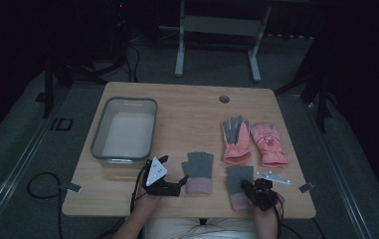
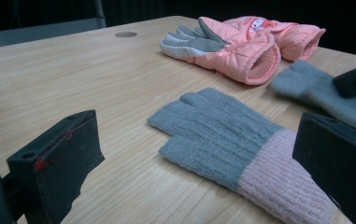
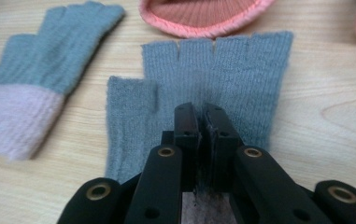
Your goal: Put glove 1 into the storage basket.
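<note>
**Right knit glove pinched, left one waiting between open jaws**

The table (image 1: 187, 107) carries everything I need within reach of my side. At its far left sits the grey bin (image 1: 125, 130), empty as far as I can see, which I take to be where the gloves are meant to end up; that would explain why it stands open and close to my left hand.

To the right lie the two pink padded gloves (image 1: 252, 142), side by side and touching, cuffs toward me. They are out of my way for now, beyond the knit pair.

Nearer to me are the two grey knit gloves with pink cuffs, flat on the wood and well apart. My right hand-held gripper (image 3: 202, 122) has its jaws pressed together on the right knit glove (image 3: 241, 79), pinching a fold of the fabric near the cuff; gripping there should let the fingers hang free when I lift.

My left hand-held gripper (image 2: 203, 154) stands wide open and low over the table, jaws either side of the left knit glove's (image 2: 222, 135) cuff without pressing it. I judge it is lined up to take that glove by the cuff too.

A small white bracket (image 1: 272, 177) lies just beside my right hand, unused.
</note>
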`<state>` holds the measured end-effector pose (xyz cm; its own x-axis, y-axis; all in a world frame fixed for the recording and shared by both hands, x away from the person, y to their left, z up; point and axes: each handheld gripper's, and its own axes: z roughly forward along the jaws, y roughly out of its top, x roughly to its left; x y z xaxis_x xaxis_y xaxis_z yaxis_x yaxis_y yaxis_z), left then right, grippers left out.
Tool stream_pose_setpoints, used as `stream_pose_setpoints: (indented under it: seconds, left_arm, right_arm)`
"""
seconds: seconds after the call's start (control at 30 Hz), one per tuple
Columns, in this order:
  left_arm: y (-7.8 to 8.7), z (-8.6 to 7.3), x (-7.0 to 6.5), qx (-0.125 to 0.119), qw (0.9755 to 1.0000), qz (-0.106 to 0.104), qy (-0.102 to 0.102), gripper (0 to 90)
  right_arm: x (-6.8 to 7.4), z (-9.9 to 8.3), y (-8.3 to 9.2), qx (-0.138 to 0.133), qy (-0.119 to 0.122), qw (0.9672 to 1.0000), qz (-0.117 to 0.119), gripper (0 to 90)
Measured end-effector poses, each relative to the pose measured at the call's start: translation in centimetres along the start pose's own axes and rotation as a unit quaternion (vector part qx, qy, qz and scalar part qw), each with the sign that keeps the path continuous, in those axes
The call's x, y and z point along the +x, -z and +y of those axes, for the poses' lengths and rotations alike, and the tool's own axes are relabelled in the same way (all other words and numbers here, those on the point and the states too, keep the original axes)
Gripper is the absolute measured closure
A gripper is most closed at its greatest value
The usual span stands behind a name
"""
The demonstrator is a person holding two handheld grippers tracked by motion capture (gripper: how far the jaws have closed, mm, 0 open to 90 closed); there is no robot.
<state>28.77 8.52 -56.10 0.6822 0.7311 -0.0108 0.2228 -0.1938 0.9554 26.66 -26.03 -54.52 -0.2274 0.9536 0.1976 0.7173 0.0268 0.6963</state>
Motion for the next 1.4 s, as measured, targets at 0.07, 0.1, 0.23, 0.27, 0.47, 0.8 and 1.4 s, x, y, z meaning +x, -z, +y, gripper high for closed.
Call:
stream_pose_setpoints:
  seconds: [0.07,0.1,0.23,0.27,0.47,0.8,1.4]
  left_arm:
    - [0.0,0.0,0.0,0.0,1.0,0.0,0.0,0.7]
    - [0.0,0.0,0.0,0.0,1.0,0.0,0.0,0.7]
    - [0.0,0.0,0.0,0.0,1.0,0.0,-0.001,0.7]
    - [0.0,0.0,0.0,0.0,1.0,0.0,0.0,0.7]
    - [0.0,0.0,0.0,0.0,1.0,0.0,0.0,0.7]
    - [0.0,0.0,0.1,0.0,1.0,-0.001,0.002,0.7]
    - [0.0,0.0,0.0,0.0,1.0,0.003,0.0,0.7]
  right_arm:
    - [0.0,-0.1,-0.4,0.0,0.001,1.0,-0.004,83.7]
    - [0.0,-0.1,-0.4,-0.001,0.0,1.0,-0.006,83.4]
    - [-0.2,-0.2,-0.6,-0.009,-0.012,0.9998,-0.009,82.3]
    - [-0.2,-0.2,-0.6,-0.01,-0.012,0.9998,-0.01,81.9]
    - [-0.2,0.6,0.2,-0.014,0.023,0.9995,-0.016,75.9]
    - [-1.7,3.5,1.2,0.011,0.177,0.9838,0.029,68.0]
    - [-2.1,3.3,-0.1,0.063,0.31,0.9433,0.101,64.8]
